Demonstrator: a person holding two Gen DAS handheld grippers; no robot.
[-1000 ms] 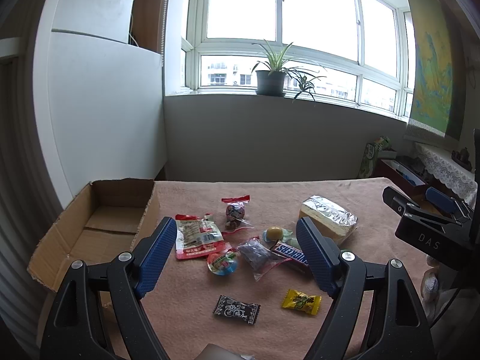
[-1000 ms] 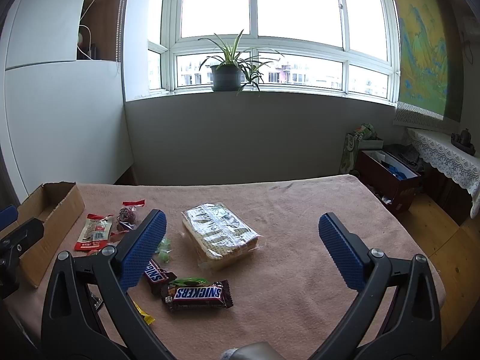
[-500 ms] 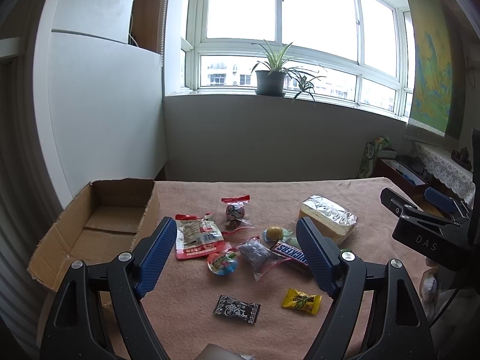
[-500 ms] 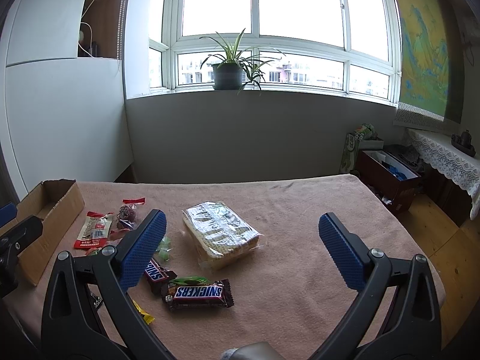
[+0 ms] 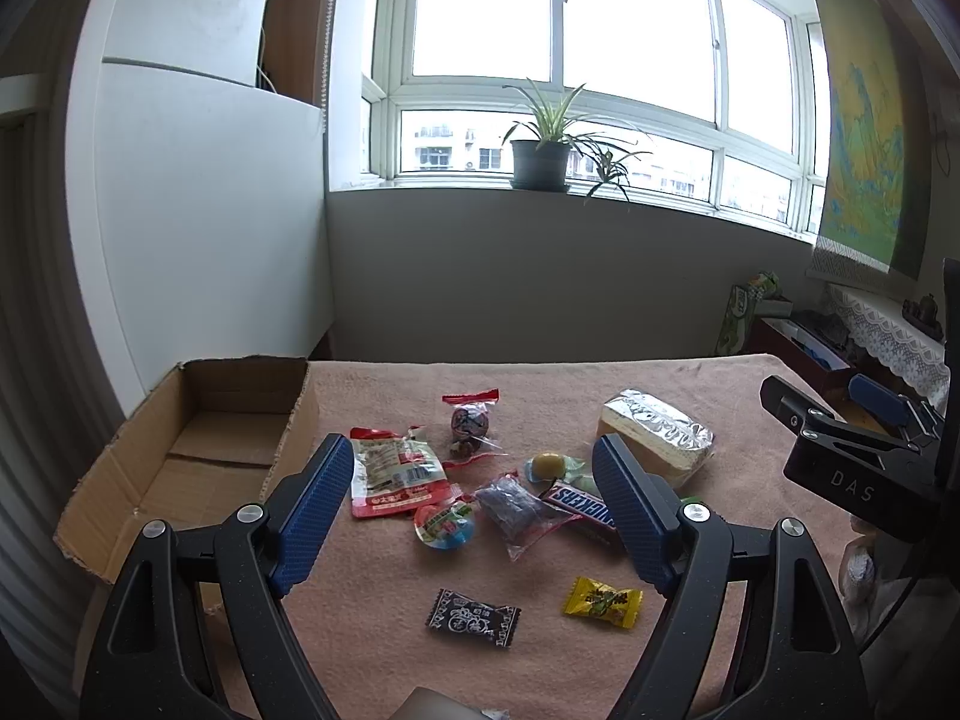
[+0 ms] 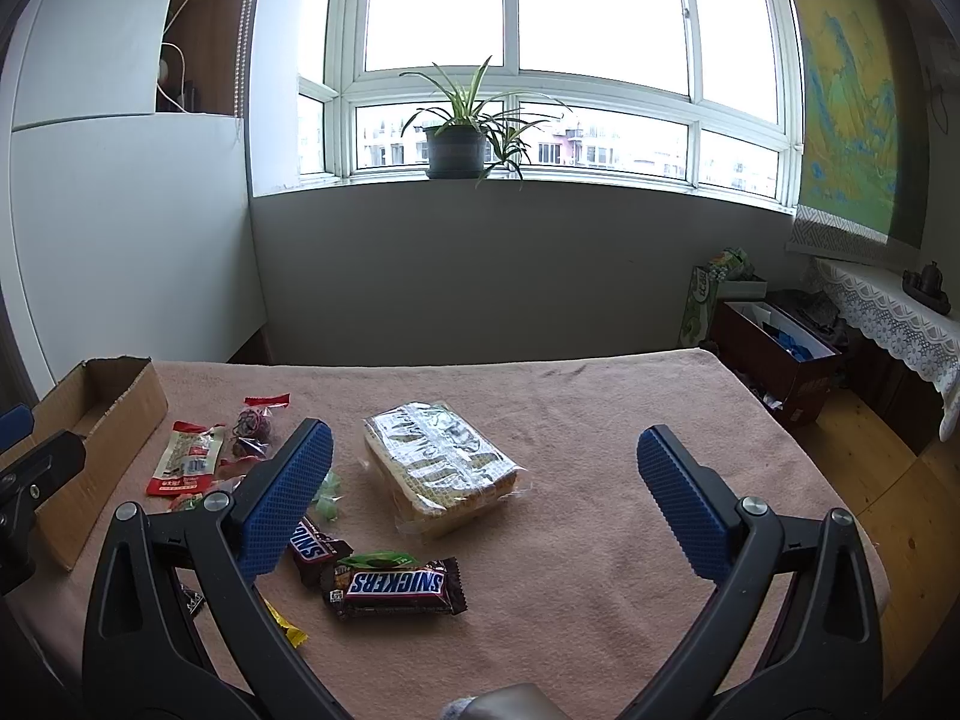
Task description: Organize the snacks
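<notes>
Snacks lie scattered on the pink cloth (image 5: 690, 384) in the left wrist view, all right of the empty cardboard box (image 5: 198, 450): red packet (image 5: 393, 471) nearest it, wrapped cake (image 5: 657, 435) farthest; the left gripper (image 5: 474, 507) hangs spread wide, holding nothing. Seen from the right wrist, the right gripper (image 6: 486, 495) is likewise wide and empty, the cake (image 6: 441, 468) and a Snickers bar (image 6: 396, 587) well right of the box (image 6: 90, 438).

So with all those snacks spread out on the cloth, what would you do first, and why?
Probably lower the left gripper onto the red packet. Both grippers are open and hold nothing, the cardboard box looks empty, and that packet lies nearest the box, so it seems the shortest carry. The right gripper hangs by the wrapped sandwich.
</notes>
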